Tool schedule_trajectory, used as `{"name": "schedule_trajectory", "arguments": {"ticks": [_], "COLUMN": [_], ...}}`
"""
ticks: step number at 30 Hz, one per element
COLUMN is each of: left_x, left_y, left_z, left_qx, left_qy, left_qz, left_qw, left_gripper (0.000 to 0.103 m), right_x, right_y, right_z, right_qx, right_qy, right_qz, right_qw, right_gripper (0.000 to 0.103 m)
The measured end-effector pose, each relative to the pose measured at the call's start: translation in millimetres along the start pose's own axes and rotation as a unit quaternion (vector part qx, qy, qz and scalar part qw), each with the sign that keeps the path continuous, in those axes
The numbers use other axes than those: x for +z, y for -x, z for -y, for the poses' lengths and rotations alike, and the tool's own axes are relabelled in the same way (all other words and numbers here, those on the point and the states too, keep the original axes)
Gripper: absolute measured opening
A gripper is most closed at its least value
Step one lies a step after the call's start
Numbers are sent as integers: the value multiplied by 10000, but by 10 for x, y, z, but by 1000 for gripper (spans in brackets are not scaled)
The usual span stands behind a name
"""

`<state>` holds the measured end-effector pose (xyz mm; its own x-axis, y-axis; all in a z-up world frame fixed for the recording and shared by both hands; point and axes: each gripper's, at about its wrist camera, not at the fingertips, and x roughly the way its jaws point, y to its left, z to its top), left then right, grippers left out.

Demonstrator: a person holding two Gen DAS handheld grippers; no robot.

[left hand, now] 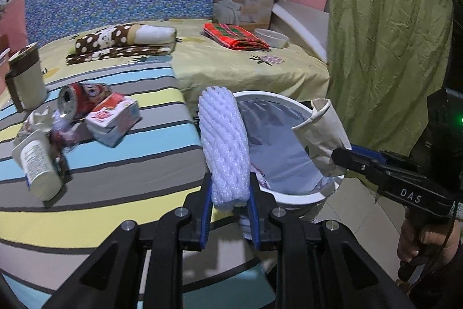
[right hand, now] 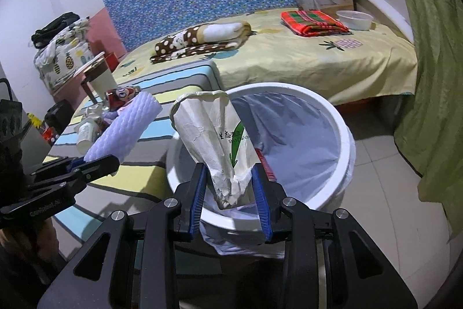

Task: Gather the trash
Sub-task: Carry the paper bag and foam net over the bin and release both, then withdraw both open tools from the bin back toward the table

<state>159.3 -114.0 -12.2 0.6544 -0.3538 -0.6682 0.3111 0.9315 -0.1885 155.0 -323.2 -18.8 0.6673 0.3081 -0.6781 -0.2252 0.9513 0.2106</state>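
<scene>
Currently both claws loaded, both near the white bin (right hand: 332, 118).

Risks, biggest thing first:
- Bin: lined with a thin pale bag (right hand: 301, 144), liner edge hanging over the near rim. Could snag on a jaw tip and pull loose during release.
- Foam sleeve (left hand: 225, 146): pinched at its lower end only by left gripper (left hand: 230, 201), standing tall and top-heavy. Sits over the near-left rim, partly above the striped sheet (left hand: 144, 178). Released from here, likely tips outward, lands on the bed or floor.
- Paper cup (right hand: 214, 135): crushed, squeezed at its base by right gripper (right hand: 231, 193), mouth tilted up-left. Positioned over the bin opening, so safer drop. Light, though; could stick to a pad or catch the rim.
- Grippers close together above one opening: collision possible if both advance at once.

View differences:
- Left wrist: remaining trash pile on the striped sheet clear — red can (left hand: 78, 100), small carton (left hand: 113, 120), white bottle (left hand: 37, 164), crumpled wrapper; also the hand (left hand: 428, 236) holding the right tool.
- Right wrist: full bin rim and depth, green print on the cup, something red inside the bin behind the right jaw, unidentifiable. Pile mostly hidden behind the foam sleeve.
</scene>
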Motion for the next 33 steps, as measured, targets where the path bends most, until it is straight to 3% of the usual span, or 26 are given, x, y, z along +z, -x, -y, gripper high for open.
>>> {"name": "schedule_trajectory", "arguments": {"ticks": [19,22,24,33], "left_x": [132,128,131,123], "left_y": [-491,-535,-544,-468], "left_z": [204,203,181,90], "left_qx": [-391,-384,-420,-475], "left_qy": [-168,-149,-90,50], "left_qz": [-341,-373,-376,-294], "left_qw": [9985,9985,9984,9984], "left_gripper": [25,32,49,50], "right_x": [-16,-14,-15,21], "right_y": [-133,-164,-165,-116], "right_z": [245,252,252,230], "right_qx": [-212,-216,-240,-245], "right_qy": [-203,-175,-151,-144], "right_qz": [-330,-409,-413,-334], "right_qw": [9990,9988,9987,9990], "right_gripper": [40,41,42,47]}}
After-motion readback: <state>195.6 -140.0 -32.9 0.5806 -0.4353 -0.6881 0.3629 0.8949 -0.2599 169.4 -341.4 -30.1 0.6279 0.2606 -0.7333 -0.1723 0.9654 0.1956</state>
